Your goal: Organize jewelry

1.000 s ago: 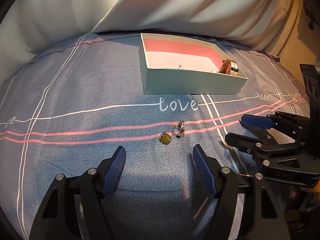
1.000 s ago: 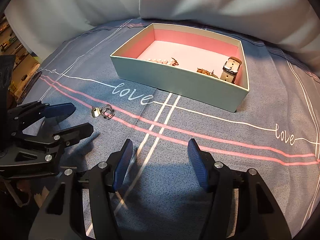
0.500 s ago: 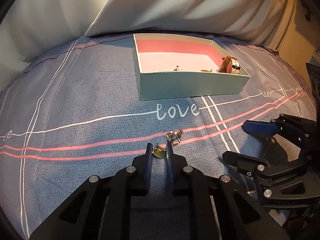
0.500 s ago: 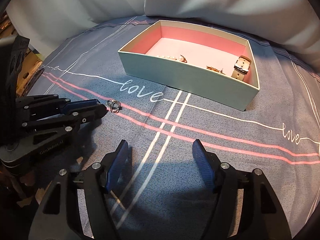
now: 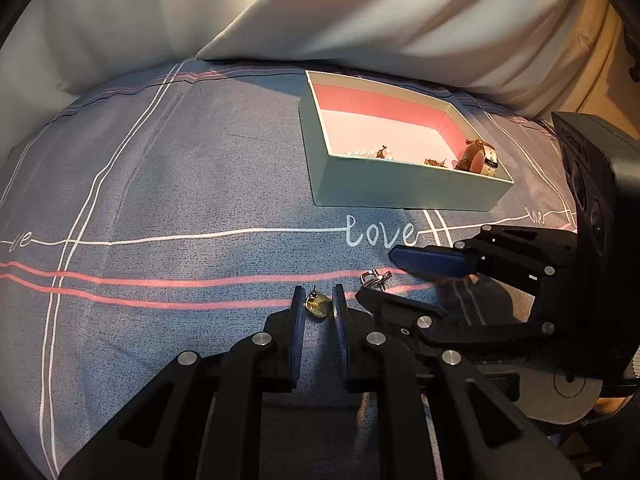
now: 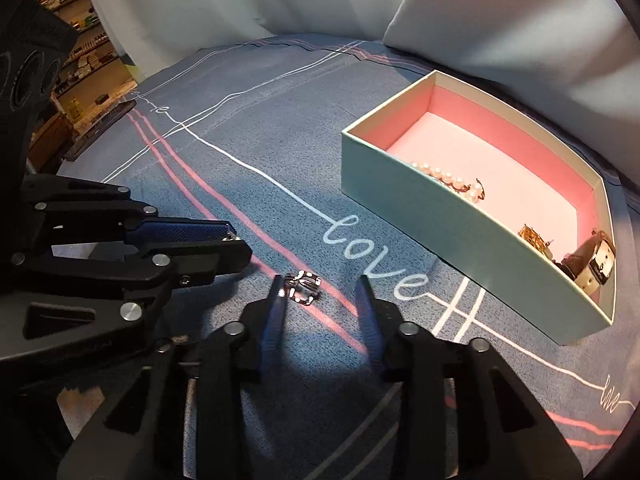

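Note:
A small gold pendant [image 5: 318, 304] lies on the blue bedspread between the fingertips of my left gripper [image 5: 318, 300], whose jaws are nearly closed around it. A silver ring piece [image 6: 303, 287] lies just right of it, also seen in the left wrist view [image 5: 374, 279]. My right gripper [image 6: 320, 292] is open with the silver piece between its fingertips, near the left finger. A mint box [image 5: 404, 192] with a pink inside holds a pearl bracelet [image 6: 448, 178], a gold piece [image 6: 534, 236] and a watch [image 5: 480, 158].
White pillows [image 5: 360, 20] lie behind the box. The bedspread [image 5: 160, 200] has white and pink lines and the word "love". Shelves [image 6: 76, 60] show at the far left of the right wrist view. The two grippers stand close side by side.
My left gripper went from open to nearly closed around the gold pendant. My right gripper moved left and forward until the silver piece sits between its open fingers.

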The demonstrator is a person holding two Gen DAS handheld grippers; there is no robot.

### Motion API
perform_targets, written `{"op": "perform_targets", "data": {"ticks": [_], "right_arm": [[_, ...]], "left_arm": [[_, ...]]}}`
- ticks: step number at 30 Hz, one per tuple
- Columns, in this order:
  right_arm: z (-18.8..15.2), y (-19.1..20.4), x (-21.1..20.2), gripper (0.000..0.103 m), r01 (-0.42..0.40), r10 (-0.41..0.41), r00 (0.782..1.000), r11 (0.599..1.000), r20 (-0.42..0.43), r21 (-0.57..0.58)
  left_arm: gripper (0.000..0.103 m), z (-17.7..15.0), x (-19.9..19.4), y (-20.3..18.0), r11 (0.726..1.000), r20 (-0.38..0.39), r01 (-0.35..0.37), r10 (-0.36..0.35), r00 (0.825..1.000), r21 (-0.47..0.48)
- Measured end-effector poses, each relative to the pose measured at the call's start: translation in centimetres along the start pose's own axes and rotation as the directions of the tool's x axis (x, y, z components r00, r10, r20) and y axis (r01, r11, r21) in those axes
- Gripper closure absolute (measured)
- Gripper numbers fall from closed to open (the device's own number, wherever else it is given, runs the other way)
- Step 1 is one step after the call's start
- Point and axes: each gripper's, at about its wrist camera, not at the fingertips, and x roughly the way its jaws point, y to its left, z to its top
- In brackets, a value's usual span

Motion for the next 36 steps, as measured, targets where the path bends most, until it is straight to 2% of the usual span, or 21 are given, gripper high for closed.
{"op": "perform_targets", "data": {"ticks": [3, 5, 14, 20, 26, 33, 36], "right_arm": [[-0.1, 1.2, -0.3, 0.085, 0.065, -0.065, 0.998, 0.997, -0.006, -0.047], [-0.5, 1.4, -0.9, 0.085, 0.089, -0.089, 0.996, 0.995, -0.005, -0.033], [-3.6, -1.3, -4.4, 0.085, 0.1, -0.099, 0.995, 0.985, -0.014, 0.139], [-4.4, -2.3, -5.5, 0.085, 0.12, -0.121, 0.993, 0.975, -0.003, 0.189], [-3.8, -2.6, -6.5, 0.085, 0.132, -0.139, 0.99, 0.972, 0.024, 0.194], [-1.2, -4.3, -8.2, 0.085, 0.174, -0.19, 0.98, 0.961, 0.057, 0.214], [-0.5, -4.7, -8.6, 0.085, 0.18, -0.199, 0.978, 0.958, 0.065, 0.223]], "left_arm": [[0.089, 0.0, 0.2, -0.2, 1.0, -0.008, -0.005, 0.005, 1.0, 0.007], [0.09, 0.0, 0.3, -0.5, 1.0, -0.013, 0.0, 0.0, 1.0, 0.011], [0.09, 0.1, 0.6, -1.8, 0.999, -0.019, 0.024, -0.023, 1.0, 0.036], [0.09, 0.1, 0.6, -2.9, 0.998, -0.023, 0.033, -0.031, 0.999, 0.059], [0.09, 0.7, 0.3, -3.4, 0.997, -0.011, 0.028, -0.027, 1.0, 0.071], [0.09, 4.6, -1.2, -4.6, 0.995, 0.063, 0.031, -0.038, 0.997, 0.097], [0.089, 5.5, -1.3, -5.1, 0.994, 0.068, 0.041, -0.049, 0.996, 0.103]]}}
